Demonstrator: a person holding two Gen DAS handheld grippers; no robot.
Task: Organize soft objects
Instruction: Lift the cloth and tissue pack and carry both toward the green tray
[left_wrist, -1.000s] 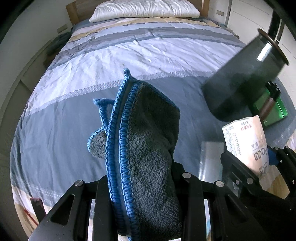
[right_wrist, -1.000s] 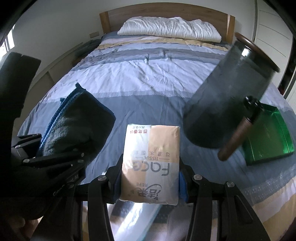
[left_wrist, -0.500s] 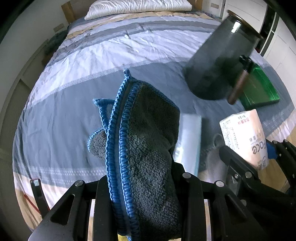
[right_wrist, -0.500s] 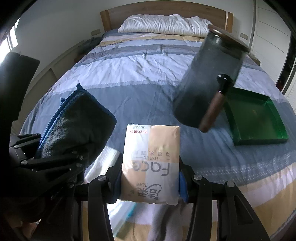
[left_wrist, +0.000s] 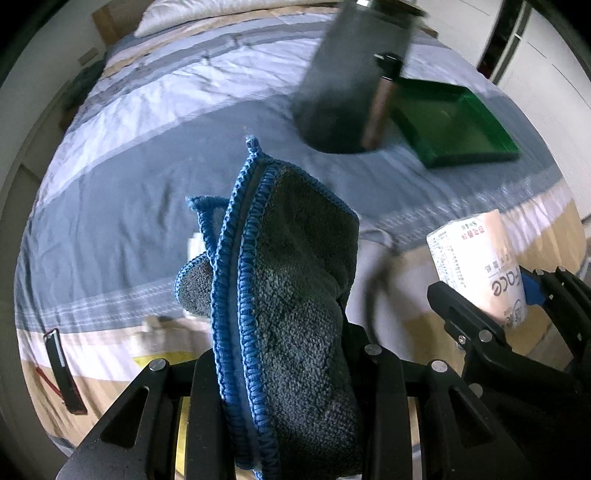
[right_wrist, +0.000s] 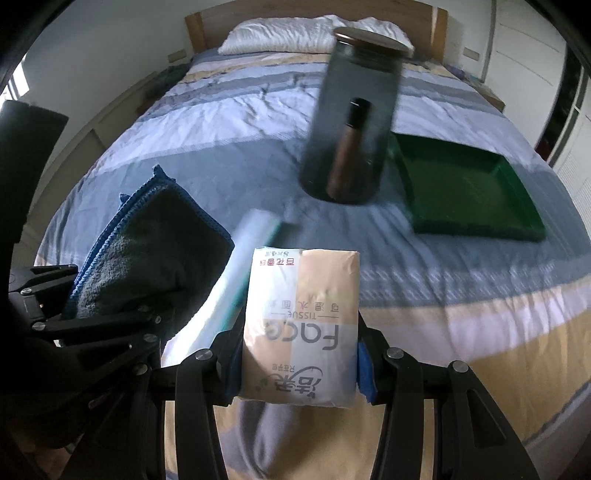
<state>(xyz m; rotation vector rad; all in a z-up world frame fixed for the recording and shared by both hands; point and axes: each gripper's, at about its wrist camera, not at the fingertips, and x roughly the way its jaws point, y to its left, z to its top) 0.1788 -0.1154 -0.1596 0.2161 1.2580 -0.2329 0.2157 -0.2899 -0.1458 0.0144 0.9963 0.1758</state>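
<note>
Towel (left_wrist: 291, 295) and tissue pack (right_wrist: 301, 325) are both up in the air over the foot of the bed (right_wrist: 229, 147). Gray and fluffy with a blue stitched edge, the towel is folded and squeezed tight between the two black fingers of the left gripper (left_wrist: 284, 373). It sticks up and forward out of the jaws. In the right wrist view the same towel (right_wrist: 147, 251) and left gripper (right_wrist: 122, 314) show at the left side, near the pack but apart from it. The right gripper (right_wrist: 299, 365) is closed on the tissue pack, one finger on each side, with blue pads (right_wrist: 364, 373) pressed against it. White and tan with printed letters, the pack stands on end in the jaws. The left wrist view shows the pack (left_wrist: 476, 266) and right gripper (left_wrist: 509, 310) at the far right. Past the pack, a long clear plastic roll (right_wrist: 236, 277) lies on the blue part of the cover, blurry. Farther out stands a tall dark jar (right_wrist: 354, 122) with a flat lid, and a brown stick-shaped thing (right_wrist: 345, 155) shows against it. Just to the right of the jar sits a green tray (right_wrist: 469, 192) on the cover. A white pillow (right_wrist: 295, 31) lies at the far end by the wooden headboard (right_wrist: 207, 18).
</note>
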